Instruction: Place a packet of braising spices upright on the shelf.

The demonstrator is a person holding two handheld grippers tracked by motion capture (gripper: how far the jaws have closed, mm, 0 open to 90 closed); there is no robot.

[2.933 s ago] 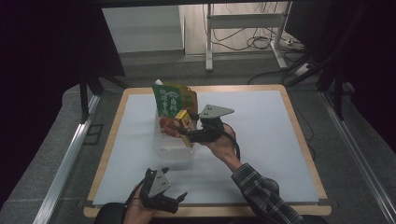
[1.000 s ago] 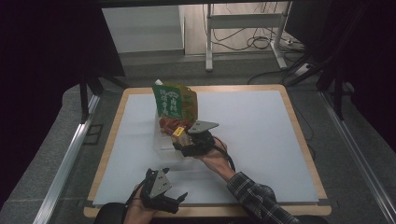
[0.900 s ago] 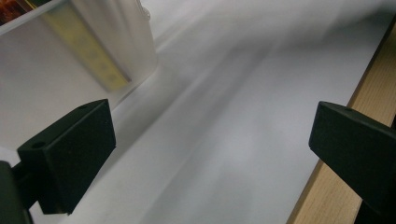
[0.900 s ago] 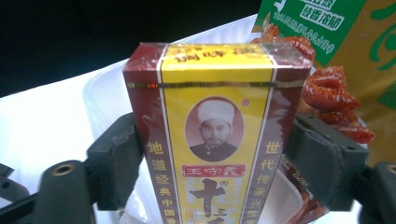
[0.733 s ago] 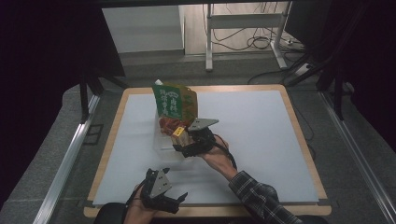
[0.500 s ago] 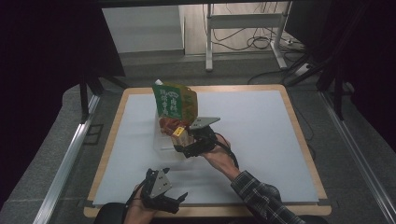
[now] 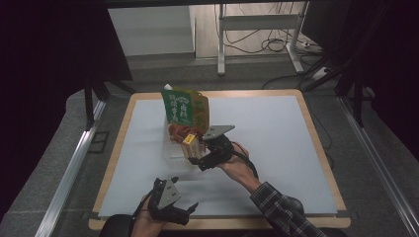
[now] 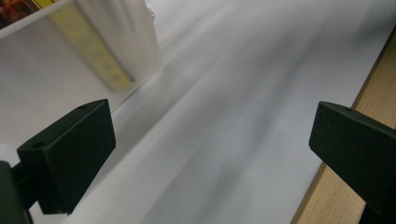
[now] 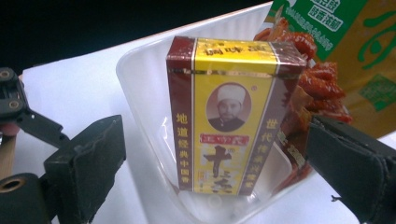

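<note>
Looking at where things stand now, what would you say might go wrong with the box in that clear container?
1. The yellow box stands upright in the clear container, free between the open right tongs; a nudge on withdrawal might topple it.
2. The green snack bag stands tall in the same container, so the box may get crowded or the container may tip.
3. The left tongs, open near the table edge, steady nothing, so the light container could slide.

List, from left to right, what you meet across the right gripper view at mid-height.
Left black jaw of the right hand-held gripper → clear plastic tub → yellow and maroon box standing in the tub → red snack packet → green and orange bag, with the right black jaw below it.
</note>
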